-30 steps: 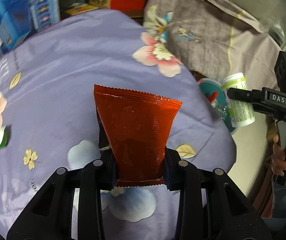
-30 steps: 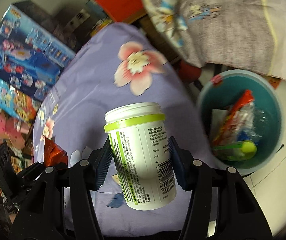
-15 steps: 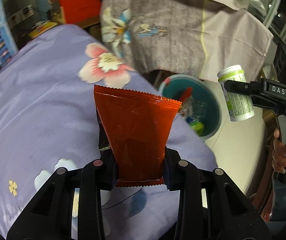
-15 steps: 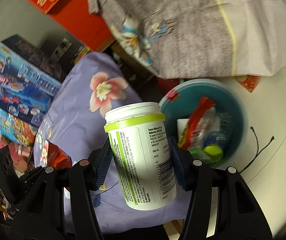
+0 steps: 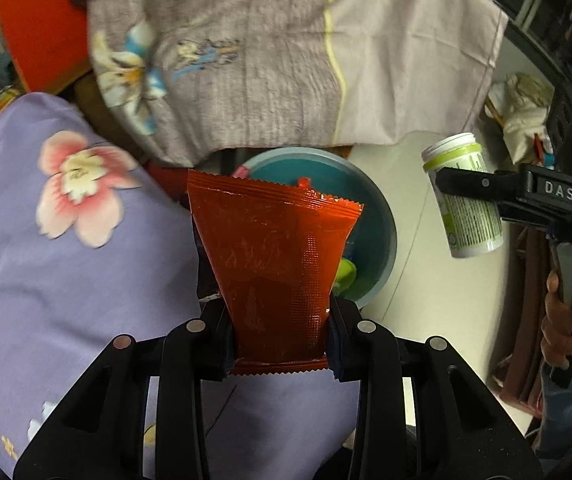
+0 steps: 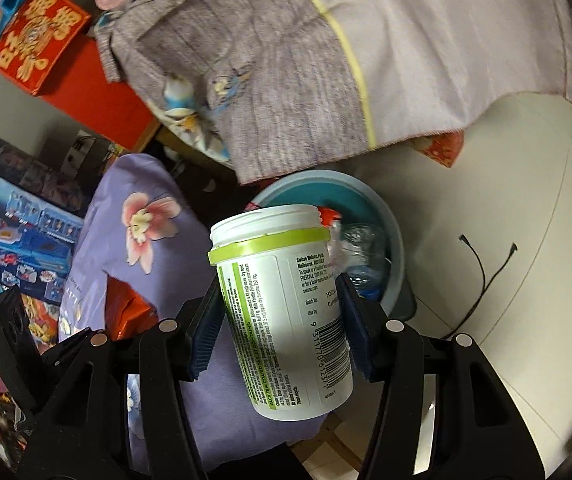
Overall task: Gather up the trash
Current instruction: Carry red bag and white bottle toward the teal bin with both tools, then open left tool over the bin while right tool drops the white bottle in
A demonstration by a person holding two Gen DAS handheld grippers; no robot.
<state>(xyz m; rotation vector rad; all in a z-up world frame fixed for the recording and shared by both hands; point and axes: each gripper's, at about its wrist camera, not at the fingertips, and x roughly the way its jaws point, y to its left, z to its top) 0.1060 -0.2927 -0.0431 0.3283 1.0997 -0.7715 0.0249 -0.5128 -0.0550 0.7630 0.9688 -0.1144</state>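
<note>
My left gripper (image 5: 275, 336) is shut on a red foil snack packet (image 5: 273, 256), held upright in the air past the bed's edge, in front of the teal trash basin (image 5: 382, 216). My right gripper (image 6: 279, 320) is shut on a white pill bottle with a green band (image 6: 286, 312), held over the near side of the same basin (image 6: 394, 232). The basin sits on the floor and holds a red wrapper, a clear plastic bottle and a green object. The bottle (image 5: 466, 200) and right gripper also show at the right of the left wrist view.
A bed with a lilac flowered sheet (image 5: 45, 260) lies to the left. A grey-pink cloth (image 6: 326, 60) hangs over furniture behind the basin. Toy boxes (image 6: 13, 240) and a red box (image 6: 37, 36) stand at the far left. A black cable (image 6: 482, 280) lies on the pale floor.
Both grippers have swung right, away from the bed, toward the basin. The basin now sits directly behind the packet and the bottle. Both grips are unchanged.
</note>
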